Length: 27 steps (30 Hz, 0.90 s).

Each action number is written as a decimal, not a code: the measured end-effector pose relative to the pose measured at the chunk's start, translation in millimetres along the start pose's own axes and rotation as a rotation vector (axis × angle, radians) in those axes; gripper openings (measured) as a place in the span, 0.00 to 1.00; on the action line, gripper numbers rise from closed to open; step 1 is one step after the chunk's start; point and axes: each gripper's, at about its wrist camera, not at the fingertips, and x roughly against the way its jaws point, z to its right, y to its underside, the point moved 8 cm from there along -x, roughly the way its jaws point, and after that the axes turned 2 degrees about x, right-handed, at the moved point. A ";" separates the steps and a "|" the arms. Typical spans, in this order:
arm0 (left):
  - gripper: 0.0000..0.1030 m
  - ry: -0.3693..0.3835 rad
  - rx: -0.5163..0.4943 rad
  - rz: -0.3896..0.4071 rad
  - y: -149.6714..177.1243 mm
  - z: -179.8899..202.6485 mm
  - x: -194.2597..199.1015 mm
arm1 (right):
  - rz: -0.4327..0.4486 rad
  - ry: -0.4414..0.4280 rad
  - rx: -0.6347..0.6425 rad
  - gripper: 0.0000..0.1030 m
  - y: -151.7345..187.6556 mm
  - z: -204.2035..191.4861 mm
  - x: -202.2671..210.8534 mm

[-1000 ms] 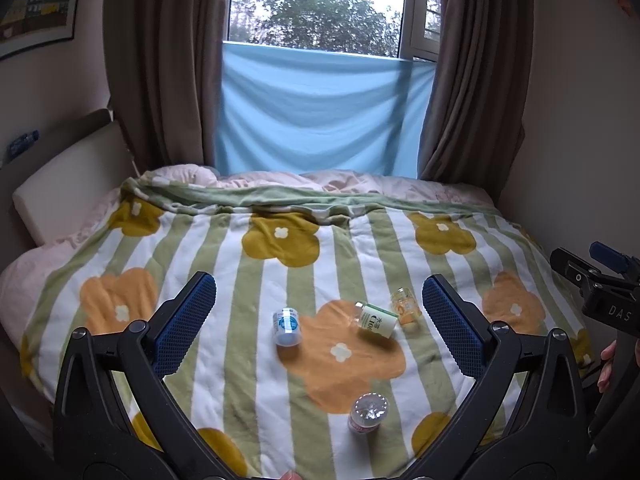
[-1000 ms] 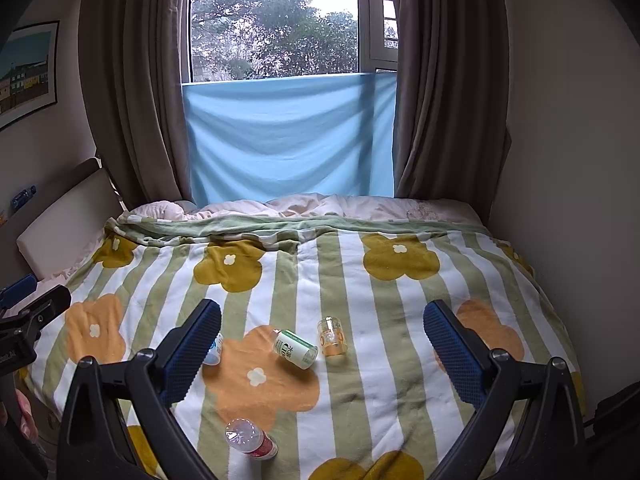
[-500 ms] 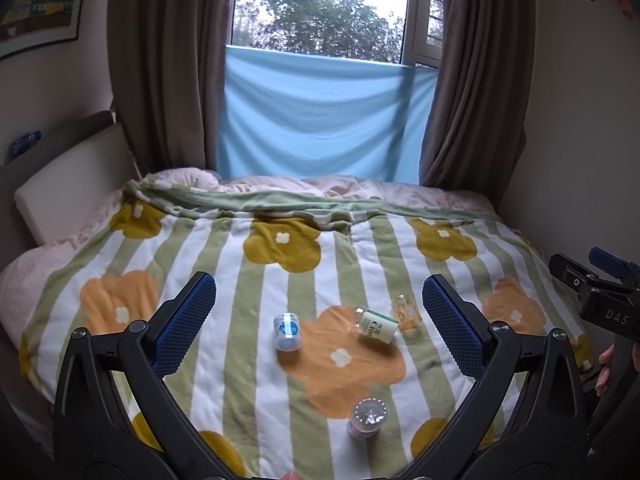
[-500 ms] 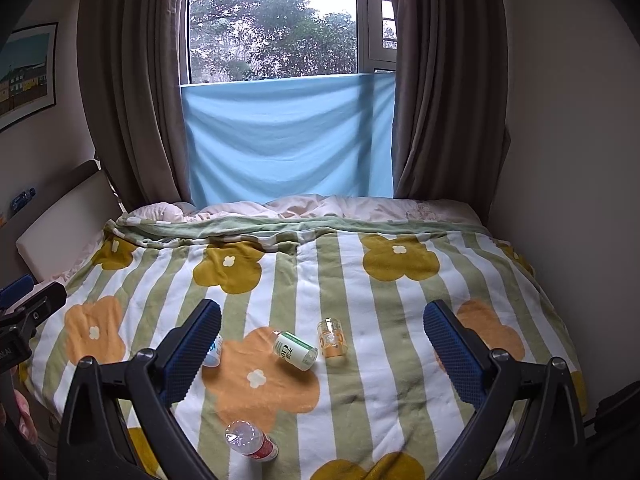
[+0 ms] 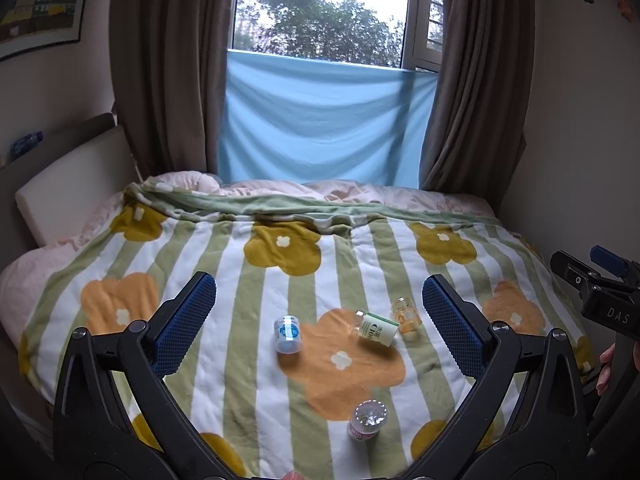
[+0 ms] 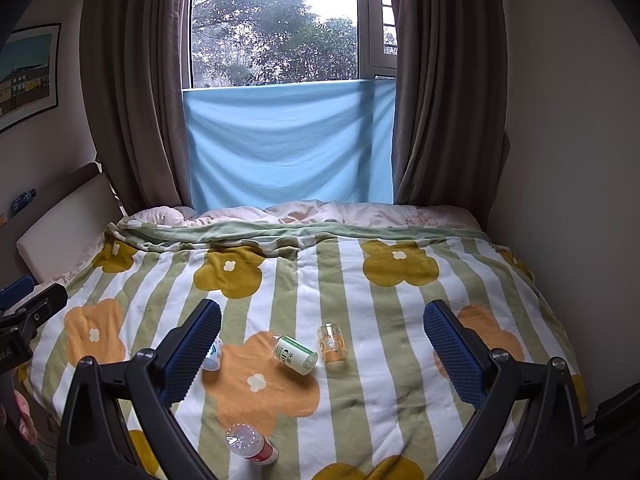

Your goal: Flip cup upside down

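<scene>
A: What lies around the small glass cup [image 6: 331,342] on the bed?

B: It stands on the striped flower-print blanket [image 6: 400,380], on a white stripe. At its 9 o'clock in the right wrist view, just beside it, lies a green-and-white labelled bottle [image 6: 295,354] on its side, over an orange flower. Further toward 9 o'clock a small blue-and-white labelled container [image 6: 213,354] is half hidden behind the left finger of the right gripper [image 6: 322,350]. Near 7 o'clock, well apart, a clear plastic bottle with a red label [image 6: 251,444] lies on its side.

A: Does anything block the cup?

B: No. It shows between the two fingers in the right wrist view. In the left wrist view the cup [image 5: 406,315] sits at about 2 o'clock from the container [image 5: 287,335], just inside the right finger of the left gripper [image 5: 319,322].

A: Which way does the cup point?

B: Its long axis runs near upright, mouth up, with a slight lean; amber colour shows in its lower half.

A: Materials?

B: The cup looks like clear glass, a short cylinder. The blanket is soft and quilted, with green and white stripes and ochre and orange flowers. The gripper fingers [image 6: 450,354] carry blue dimpled pads on black frames.

A: And the jaws?

B: Both grippers are spread wide, holding nothing, above the near part of the bed. Beyond hang brown curtains [image 6: 444,100] and a light blue cloth [image 6: 288,144] across the window
</scene>
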 end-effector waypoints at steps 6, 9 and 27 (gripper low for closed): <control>1.00 0.000 -0.002 0.016 -3.3 0.5 5.2 | 0.022 0.003 0.001 0.98 -6.6 -2.7 2.8; 1.00 0.006 -0.001 0.014 -2.9 0.6 5.9 | 0.024 0.002 0.003 0.98 -5.9 -3.5 4.4; 1.00 -0.042 -0.014 0.081 -3.7 1.5 17.5 | 0.033 -0.001 0.001 0.98 -5.2 -10.2 10.5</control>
